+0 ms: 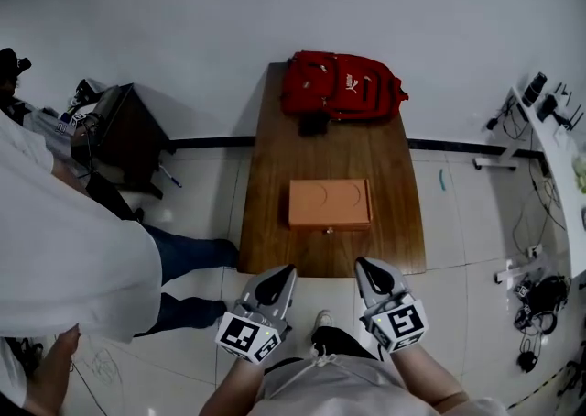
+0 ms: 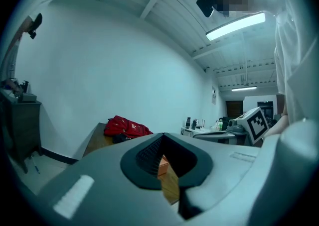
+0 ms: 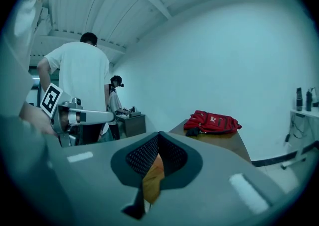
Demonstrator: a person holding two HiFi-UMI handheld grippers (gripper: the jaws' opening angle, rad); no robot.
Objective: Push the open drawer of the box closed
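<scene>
An orange box (image 1: pixel 330 202) lies in the middle of a brown wooden table (image 1: pixel 275 167), its small drawer knob (image 1: pixel 327 231) facing me. How far the drawer stands out I cannot tell from above. My left gripper (image 1: pixel 280 276) and right gripper (image 1: pixel 365 268) hover side by side just off the table's near edge, both shut and empty, short of the box. In the left gripper view a sliver of the box (image 2: pixel 162 166) shows through the closed left gripper (image 2: pixel 164 172). The right gripper (image 3: pixel 149 182) likewise shows the box (image 3: pixel 152 172) through its slit.
A red backpack (image 1: pixel 341 84) lies at the table's far end. A person in a white shirt and jeans (image 1: pixel 82 258) stands at the left by a dark cabinet (image 1: pixel 128 130). A white desk (image 1: pixel 557 144) and floor cables (image 1: pixel 536 300) are at the right.
</scene>
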